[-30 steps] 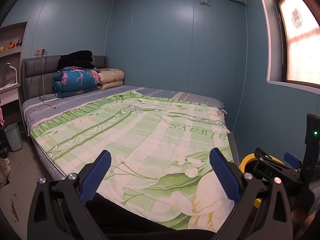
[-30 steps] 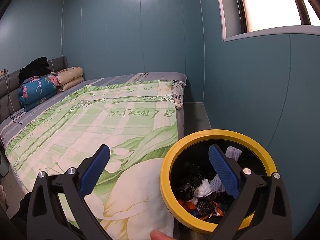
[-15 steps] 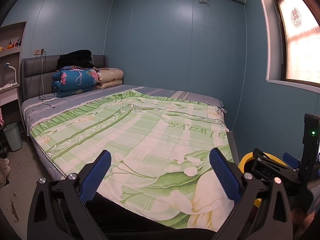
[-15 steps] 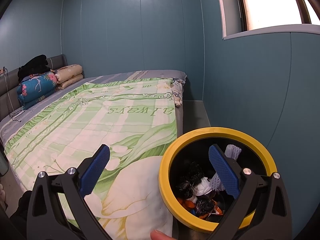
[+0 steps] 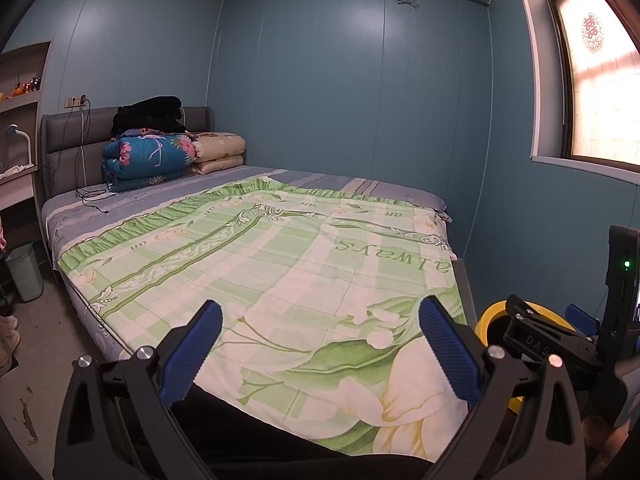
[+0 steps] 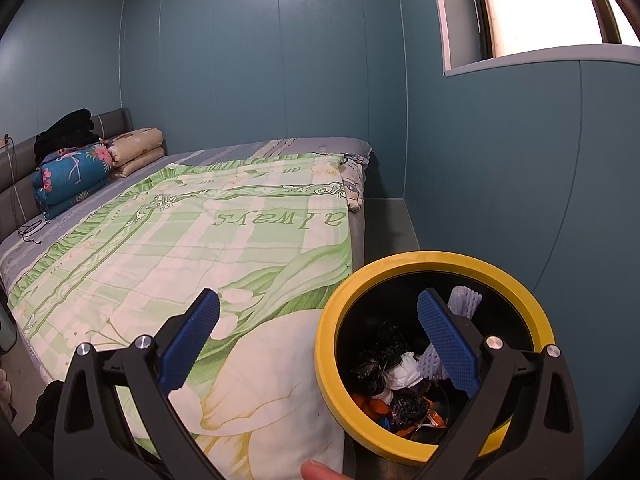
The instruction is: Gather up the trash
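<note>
Both my left claw (image 5: 320, 344) and right claw (image 6: 318, 338) hang wide open, empty. The yellow-rimmed black trash bin (image 6: 434, 354) beside the green floral quilted bed (image 6: 180, 240) already holds crumpled wrappers (image 6: 394, 384); no litter shows on the bed, so collecting looks nearly done.

Yellow-rimmed black bin (image 6: 432, 258), green floral quilt (image 5: 280, 264)

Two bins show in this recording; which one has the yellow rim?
The black bin with trash in it, beside the bed's foot by the right gripper. The pale ribbed bin near the headboard has none.
</note>
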Motion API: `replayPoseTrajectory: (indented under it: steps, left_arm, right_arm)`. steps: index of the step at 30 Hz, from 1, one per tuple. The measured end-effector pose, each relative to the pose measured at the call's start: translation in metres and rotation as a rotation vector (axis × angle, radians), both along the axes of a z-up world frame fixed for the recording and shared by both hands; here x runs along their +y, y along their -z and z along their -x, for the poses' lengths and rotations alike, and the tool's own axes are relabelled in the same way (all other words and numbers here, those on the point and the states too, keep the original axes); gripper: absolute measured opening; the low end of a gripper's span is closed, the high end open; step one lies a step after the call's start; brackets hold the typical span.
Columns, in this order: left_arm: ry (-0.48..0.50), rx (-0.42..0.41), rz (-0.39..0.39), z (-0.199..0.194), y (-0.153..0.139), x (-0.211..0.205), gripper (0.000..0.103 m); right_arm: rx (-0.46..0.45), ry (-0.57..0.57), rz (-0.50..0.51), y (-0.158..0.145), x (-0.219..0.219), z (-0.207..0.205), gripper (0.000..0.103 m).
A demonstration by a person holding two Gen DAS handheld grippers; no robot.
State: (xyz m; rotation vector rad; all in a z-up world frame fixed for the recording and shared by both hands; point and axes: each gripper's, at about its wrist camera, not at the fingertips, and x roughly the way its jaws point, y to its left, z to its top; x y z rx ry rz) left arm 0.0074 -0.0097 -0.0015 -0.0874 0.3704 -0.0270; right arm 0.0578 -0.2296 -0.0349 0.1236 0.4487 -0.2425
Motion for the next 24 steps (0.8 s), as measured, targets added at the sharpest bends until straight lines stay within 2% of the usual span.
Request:
replayPoseTrajectory:
  steps: [24]
  left_arm:
    - [0.028, 0.012, 0.003, -0.0023, 0.0023, 0.0051, 0.095]
  right_arm:
    - [0.007, 0.000, -0.007, 0.0031, -0.0018, -0.0013, 0.095]
